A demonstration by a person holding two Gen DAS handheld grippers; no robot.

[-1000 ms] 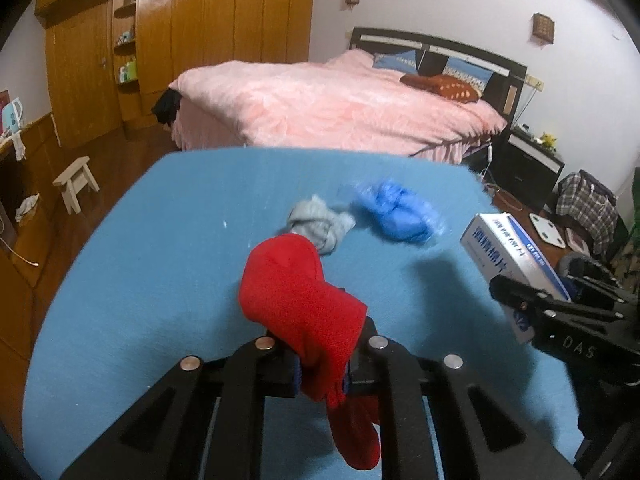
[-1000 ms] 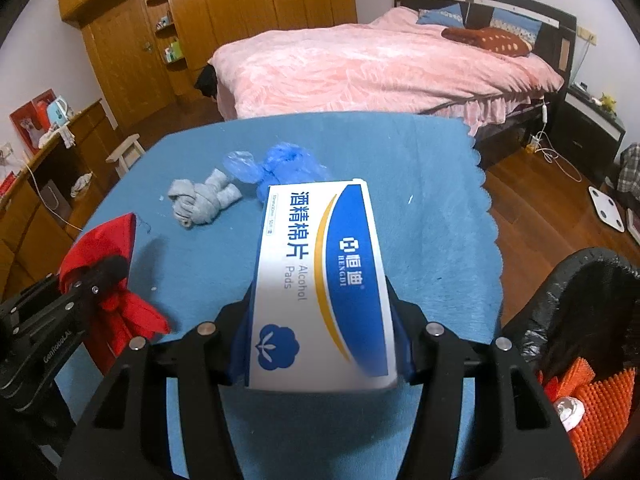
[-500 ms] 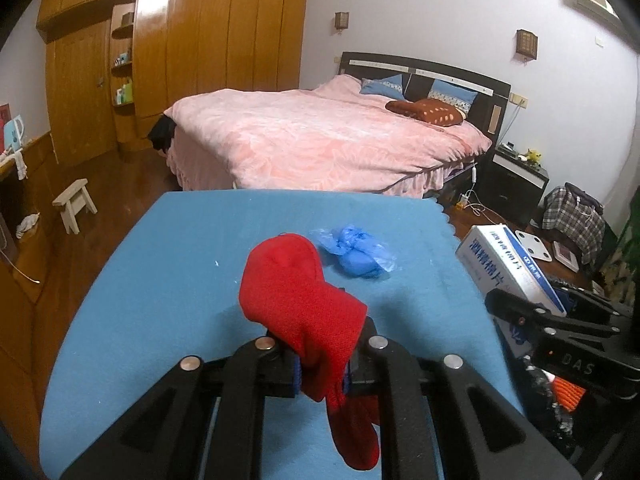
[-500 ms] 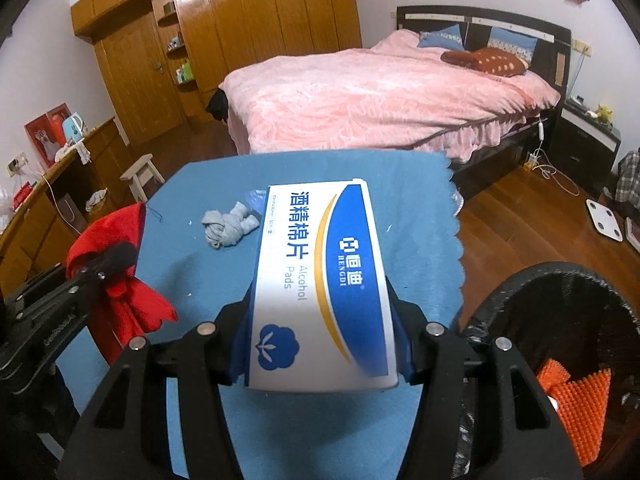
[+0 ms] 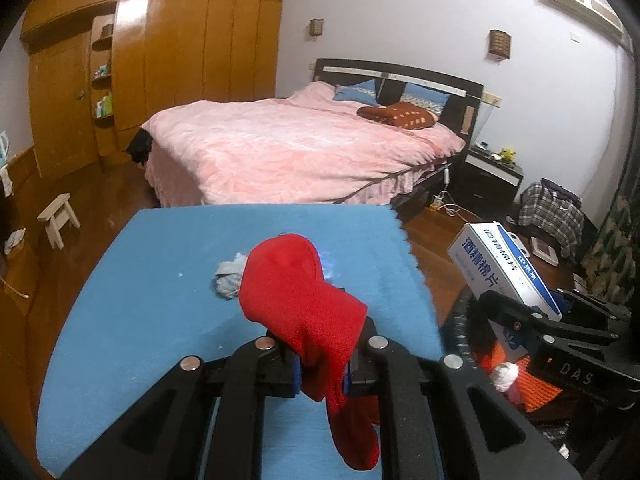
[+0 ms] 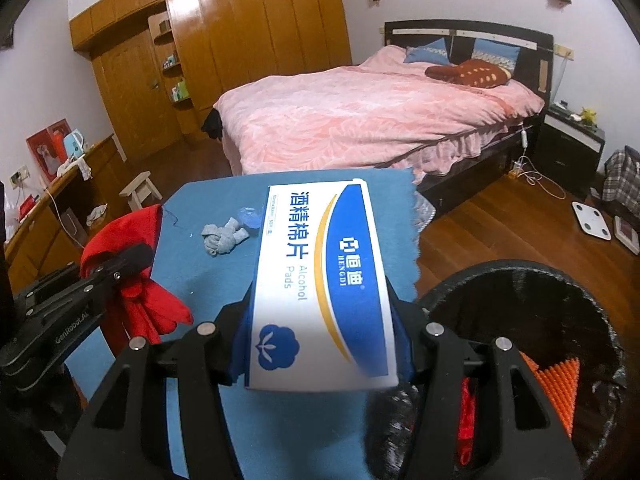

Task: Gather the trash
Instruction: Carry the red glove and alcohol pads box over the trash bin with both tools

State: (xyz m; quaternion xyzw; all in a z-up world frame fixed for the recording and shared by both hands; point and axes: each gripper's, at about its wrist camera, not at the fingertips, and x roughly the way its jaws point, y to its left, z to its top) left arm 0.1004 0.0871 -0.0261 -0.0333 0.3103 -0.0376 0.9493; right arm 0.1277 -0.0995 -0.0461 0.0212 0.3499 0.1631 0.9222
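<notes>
My left gripper (image 5: 320, 364) is shut on a red cloth (image 5: 296, 292), which droops over and below the jaws; the same cloth (image 6: 132, 280) shows at the left of the right wrist view. My right gripper (image 6: 322, 340) is shut on a white and blue alcohol pads box (image 6: 320, 280), seen side-on as a box (image 5: 504, 272) in the left wrist view. Both are held above a blue table (image 6: 208, 280). A grey wad (image 6: 224, 238) and a blue crumpled bag (image 6: 248, 216) lie on the table. A black trash bin (image 6: 532, 320) stands at the right.
The bin holds an orange spiky piece (image 6: 556, 392) and other scraps. Beyond the table are a bed with a pink cover (image 5: 288, 152), a wooden wardrobe (image 5: 160, 80), a small stool (image 5: 60, 220) and a black nightstand (image 5: 492, 180). A white scale (image 6: 592, 220) lies on the wood floor.
Both grippers have risen and drawn back toward the table's right edge, keeping their loads. The table items look farther away, and the bin has come into fuller view.
</notes>
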